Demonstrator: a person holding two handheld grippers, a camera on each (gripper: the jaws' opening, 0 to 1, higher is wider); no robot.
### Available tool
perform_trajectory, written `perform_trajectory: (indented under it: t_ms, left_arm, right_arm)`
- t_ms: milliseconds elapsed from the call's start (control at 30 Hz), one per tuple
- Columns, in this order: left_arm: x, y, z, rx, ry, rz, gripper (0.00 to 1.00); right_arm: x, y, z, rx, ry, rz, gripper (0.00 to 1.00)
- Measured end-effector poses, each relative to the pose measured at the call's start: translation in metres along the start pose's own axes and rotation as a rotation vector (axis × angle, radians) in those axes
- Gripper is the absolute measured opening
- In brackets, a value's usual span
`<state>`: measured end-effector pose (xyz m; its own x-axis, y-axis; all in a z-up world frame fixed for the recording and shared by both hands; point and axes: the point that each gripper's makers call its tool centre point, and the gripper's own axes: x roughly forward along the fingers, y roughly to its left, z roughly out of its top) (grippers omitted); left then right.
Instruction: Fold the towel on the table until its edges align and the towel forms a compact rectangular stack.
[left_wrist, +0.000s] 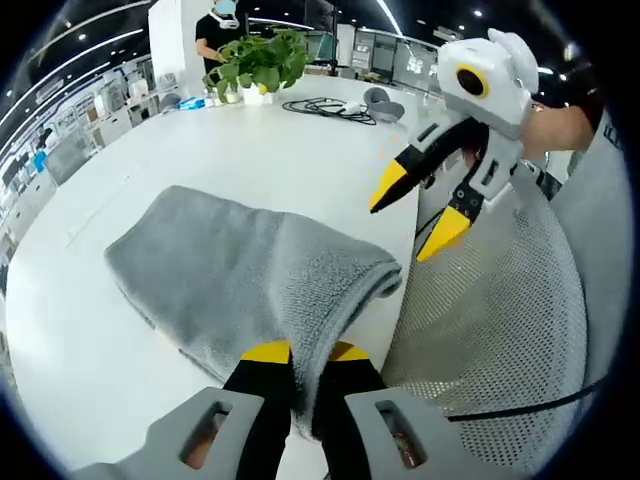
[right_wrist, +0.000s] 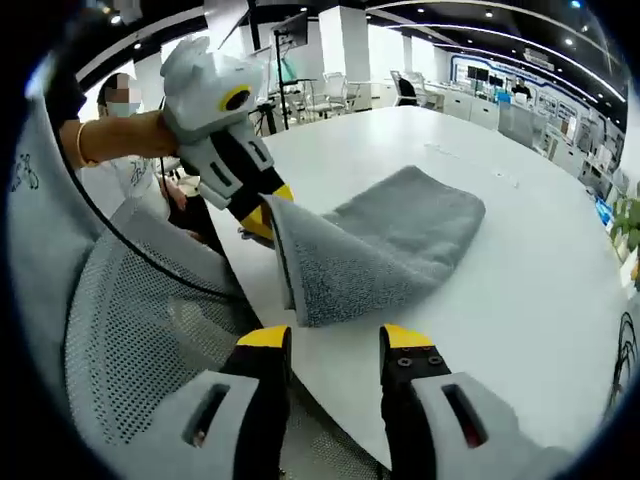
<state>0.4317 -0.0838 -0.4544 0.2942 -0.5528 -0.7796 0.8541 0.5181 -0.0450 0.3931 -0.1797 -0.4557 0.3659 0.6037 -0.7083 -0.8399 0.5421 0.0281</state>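
Towel (left_wrist: 250, 275) pinched by left gripper (left_wrist: 305, 352) (folded).

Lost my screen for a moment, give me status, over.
Left gripper shut on towel corner. Right gripper open, off the towel. Towel partly folded on table. Mesh chair close by.

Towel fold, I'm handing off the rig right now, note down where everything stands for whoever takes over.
Left gripper: shut on the towel, pinching its near corner at the table edge.
Right gripper: open, off the cloth, fingers apart just short of the lifted fold.
Towel: grey, already folded over into a thick strip on the white table, near end raised by the left gripper.
Left to do: fold again, square the edges into a compact stack, then release.
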Motion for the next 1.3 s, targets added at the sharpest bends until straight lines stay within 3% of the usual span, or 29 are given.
perform_trajectory:
  t_ms: [167, 267, 433, 567, 733, 900, 967, 1033, 1133, 1233, 1300]
  left_arm:
    - [-0.007, -0.002, 0.007, -0.073, -0.009, -0.018, 0.06]
    - [-0.009, 0.001, 0.008, -0.100, -0.018, -0.035, 0.06]
    - [-0.017, -0.004, 0.014, -0.132, -0.028, -0.055, 0.06]
    - [-0.020, -0.006, 0.023, -0.162, -0.061, -0.069, 0.06]
    - [-0.023, 0.001, 0.029, -0.216, -0.093, -0.078, 0.06]
    - [-0.027, -0.001, 0.039, -0.261, -0.124, -0.096, 0.06]
    - [-0.026, -0.001, 0.040, -0.292, -0.135, -0.107, 0.06]
    - [-0.025, -0.002, 0.040, -0.297, -0.137, -0.114, 0.06]
    - [-0.027, -0.005, 0.040, -0.298, -0.138, -0.119, 0.06]
    - [-0.027, -0.003, 0.036, -0.299, -0.134, -0.113, 0.06]
    - [-0.027, -0.004, 0.035, -0.299, -0.133, -0.115, 0.06]
  right_arm:
    - [0.018, -0.002, -0.006, -0.108, 0.040, -0.062, 0.50]
    - [0.022, -0.016, 0.003, -0.301, 0.021, -0.171, 0.53]
    - [0.022, -0.022, 0.027, -0.340, -0.083, -0.199, 0.54]
    - [0.023, -0.018, 0.034, -0.403, -0.112, -0.187, 0.51]
    - [0.030, -0.015, 0.022, -0.284, -0.106, -0.166, 0.53]
    - [0.034, -0.018, 0.013, -0.321, -0.057, -0.195, 0.55]
    - [0.039, -0.024, 0.017, -0.325, -0.053, -0.233, 0.54]
    - [0.043, -0.026, 0.026, -0.245, -0.092, -0.254, 0.56]
    - [0.038, -0.037, 0.038, -0.205, -0.132, -0.318, 0.57]
    - [0.024, -0.044, 0.048, -0.219, -0.169, -0.355, 0.52]
    - [0.018, -0.043, 0.052, -0.208, -0.190, -0.339, 0.42]
